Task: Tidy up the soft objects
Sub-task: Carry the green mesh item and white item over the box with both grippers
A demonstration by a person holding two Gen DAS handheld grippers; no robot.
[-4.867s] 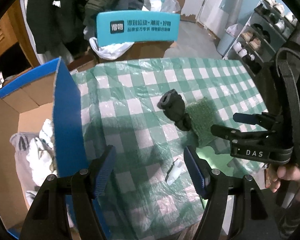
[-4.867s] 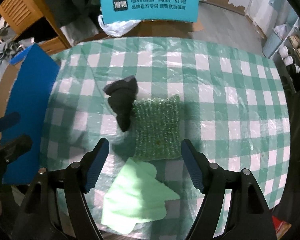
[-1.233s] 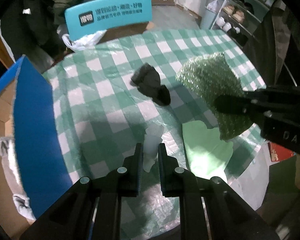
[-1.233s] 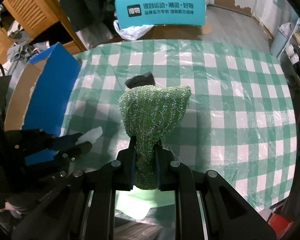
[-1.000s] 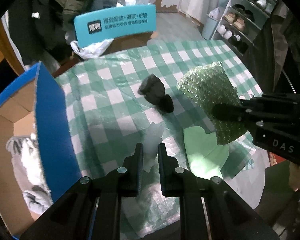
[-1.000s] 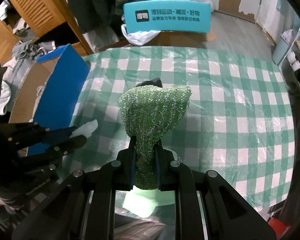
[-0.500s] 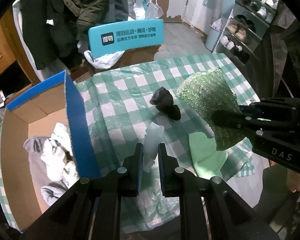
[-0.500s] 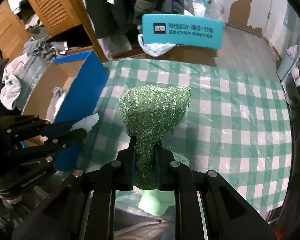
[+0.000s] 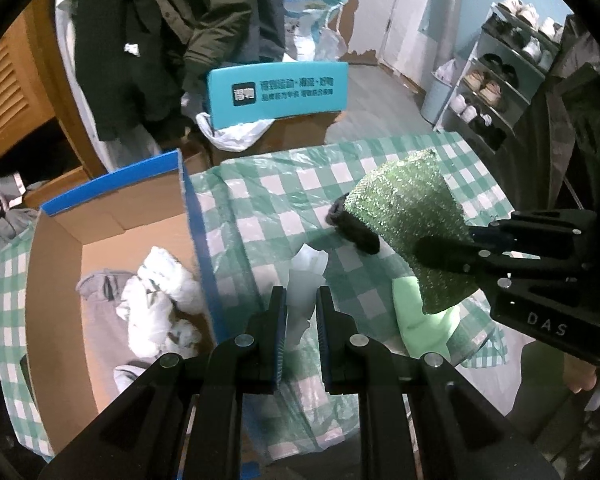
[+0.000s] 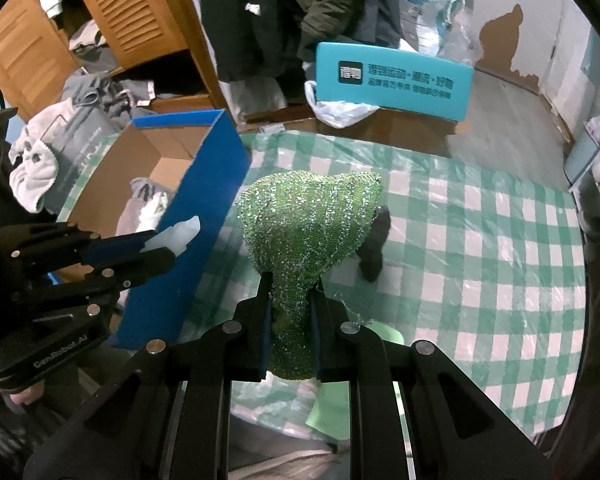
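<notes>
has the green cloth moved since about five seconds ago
Yes. The sparkly green cloth lay flat on the checked table beside the dark sock; now it is lifted off it, clamped in the right gripper.

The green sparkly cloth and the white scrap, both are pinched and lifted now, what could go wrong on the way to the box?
The white scrap sits only shallowly in the left gripper, so it may slip out before the box.

The green sparkly cloth fans wide above the right gripper; it could catch the box's blue wall.

The two grippers are close together and might bump over the opening.
</notes>
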